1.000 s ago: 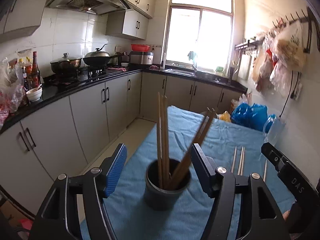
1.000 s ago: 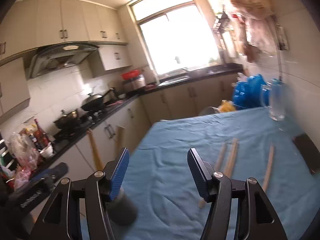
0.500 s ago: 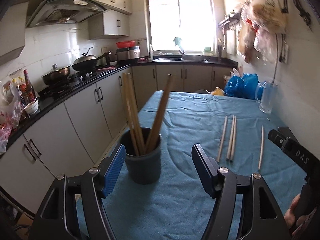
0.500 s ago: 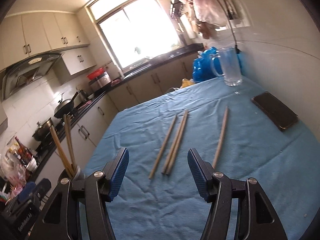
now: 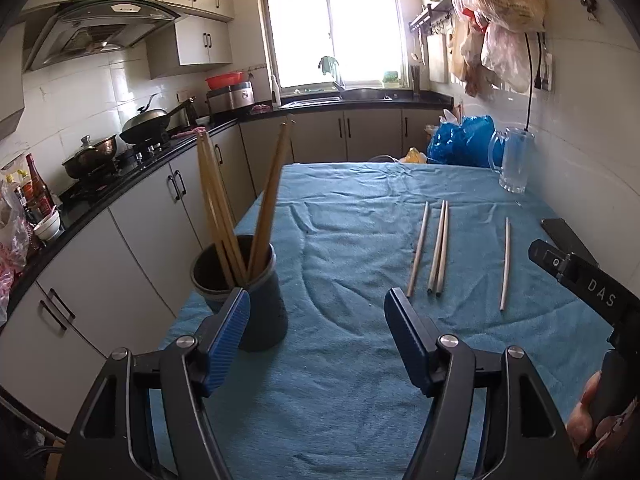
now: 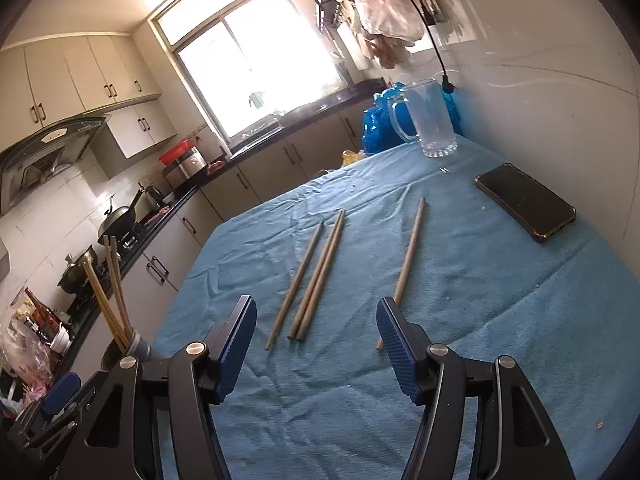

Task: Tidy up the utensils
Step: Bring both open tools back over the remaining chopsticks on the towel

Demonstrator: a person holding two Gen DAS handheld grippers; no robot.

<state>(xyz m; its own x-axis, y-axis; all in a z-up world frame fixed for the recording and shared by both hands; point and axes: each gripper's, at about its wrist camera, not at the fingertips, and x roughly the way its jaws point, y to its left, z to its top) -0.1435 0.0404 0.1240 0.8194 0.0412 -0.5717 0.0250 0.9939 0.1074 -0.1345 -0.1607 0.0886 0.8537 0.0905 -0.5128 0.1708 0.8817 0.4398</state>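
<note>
Right wrist view: right gripper (image 6: 316, 320), fingers spread and empty, faces four loose chopsticks (image 6: 320, 272) lying lengthwise just ahead.

This is a home kitchen. Along one wall a black counter (image 5: 132, 184) tops pale cabinets (image 5: 152, 236), with a gas hob carrying a lidded pot (image 5: 90, 154) and a wok (image 5: 146, 122). A range hood (image 5: 96, 28) hangs above it on white wall tiles. Sauce bottles (image 5: 34, 186) and a small bowl (image 5: 48, 226) crowd the counter's near end. A rice cooker (image 5: 232, 96) sits further along, with a sink (image 5: 312, 100) under the bright window (image 5: 332, 28). Plastic bags (image 5: 504, 12) hang from a wall rack on the opposite side. The desk, covered by a blue cloth (image 5: 352, 248), holds a glass pitcher (image 5: 514, 162) near its far corner.
</note>
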